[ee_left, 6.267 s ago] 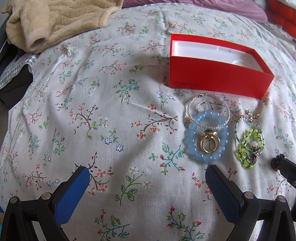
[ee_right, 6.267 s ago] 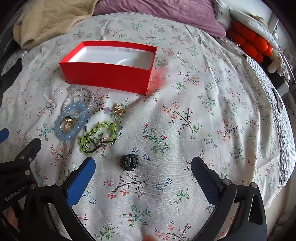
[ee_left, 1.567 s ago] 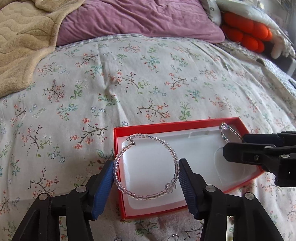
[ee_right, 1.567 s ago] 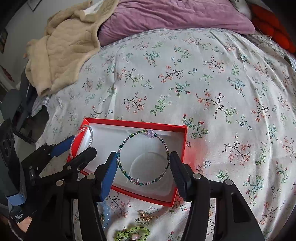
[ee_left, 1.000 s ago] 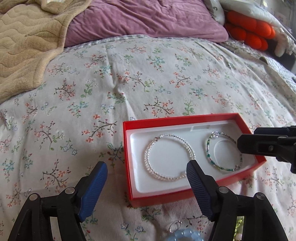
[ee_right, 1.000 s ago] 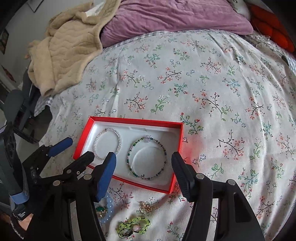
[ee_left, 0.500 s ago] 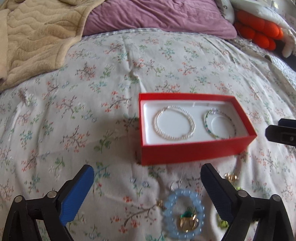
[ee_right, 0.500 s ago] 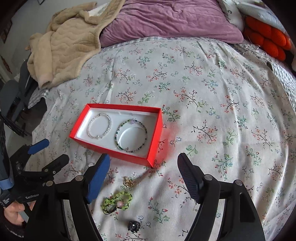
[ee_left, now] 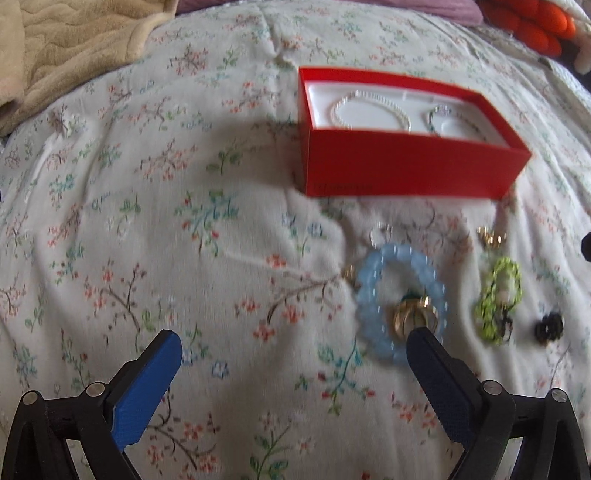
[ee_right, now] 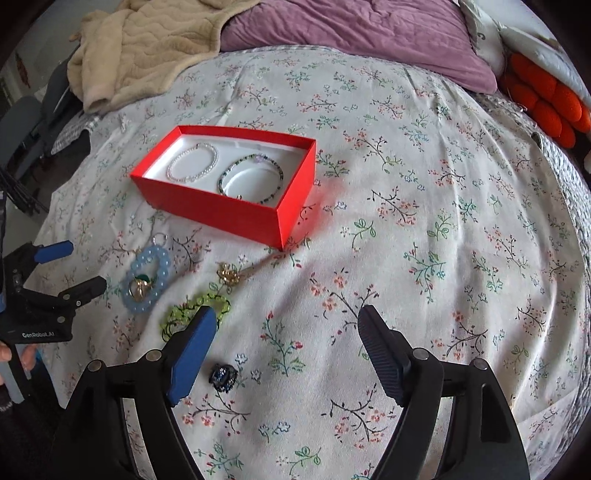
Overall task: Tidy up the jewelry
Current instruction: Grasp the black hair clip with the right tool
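A red box on the floral bedspread holds a white bead bracelet and a dark green bead bracelet. In front of it lie a blue bead bracelet with gold rings inside it, a lime green bracelet, a gold flower piece and a small dark ornament. My left gripper is open and empty, its right finger by the blue bracelet. My right gripper is open and empty above the dark ornament.
A beige blanket lies at the back left and a purple pillow at the back. An orange cushion sits at the far right. The bedspread stretches bare to the right of the box.
Both grippers let go of the two bracelets into the red box, opened wide and pulled back toward the loose jewelry in front of it.
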The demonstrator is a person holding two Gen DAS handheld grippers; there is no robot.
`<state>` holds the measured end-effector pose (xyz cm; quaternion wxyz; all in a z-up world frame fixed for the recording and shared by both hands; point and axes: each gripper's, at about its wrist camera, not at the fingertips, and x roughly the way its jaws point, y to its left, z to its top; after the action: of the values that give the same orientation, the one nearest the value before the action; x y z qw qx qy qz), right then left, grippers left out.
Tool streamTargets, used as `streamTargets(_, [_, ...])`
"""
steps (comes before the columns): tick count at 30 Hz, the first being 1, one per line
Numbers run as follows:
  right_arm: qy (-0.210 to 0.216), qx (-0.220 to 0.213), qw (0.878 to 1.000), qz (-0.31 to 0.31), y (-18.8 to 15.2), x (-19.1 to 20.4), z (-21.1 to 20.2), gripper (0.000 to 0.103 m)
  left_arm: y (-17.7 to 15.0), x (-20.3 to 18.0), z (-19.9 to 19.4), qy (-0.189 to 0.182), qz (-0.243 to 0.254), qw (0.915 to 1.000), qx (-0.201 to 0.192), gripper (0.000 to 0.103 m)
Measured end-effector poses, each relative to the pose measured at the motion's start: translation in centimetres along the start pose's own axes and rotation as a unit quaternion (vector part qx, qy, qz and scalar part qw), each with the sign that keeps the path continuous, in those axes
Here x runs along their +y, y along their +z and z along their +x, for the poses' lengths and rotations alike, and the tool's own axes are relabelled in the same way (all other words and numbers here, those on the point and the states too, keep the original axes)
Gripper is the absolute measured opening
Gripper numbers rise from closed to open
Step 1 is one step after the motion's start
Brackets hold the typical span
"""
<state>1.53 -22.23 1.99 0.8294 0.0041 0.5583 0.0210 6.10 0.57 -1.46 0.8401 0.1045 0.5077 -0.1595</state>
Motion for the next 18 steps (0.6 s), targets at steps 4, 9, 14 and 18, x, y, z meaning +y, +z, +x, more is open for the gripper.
streamTargets(4, [0.001, 0.01, 1.0, -0.019, -1.4, 0.8, 0.0, 0.081, -1.2, -0.1, -0.3, 0.004, 0.012, 0.9999, 0.003, 0.1])
streamTargets(9, [0.005, 0.027, 0.998, -0.05, -3.6, 2.4, 0.6, 0.081, -2.8, -0.2, 0.9, -0.019, 0.011, 0.9992, 0.034, 0.1])
streamTargets(14, [0.016, 0.054, 0.996, -0.063, -5.3, 3.4, 2.4, 0.081, -3.6, -0.7, 1.8, -0.009, 0.028, 0.9988, 0.04, 0.1])
streamTargets(18, [0.002, 0.058, 0.995, -0.079, -6.4, 4.2, 3.8, 0.085, -4.2, -1.3, 1.9, -0.007, 0.041, 0.9988, 0.027, 0.102])
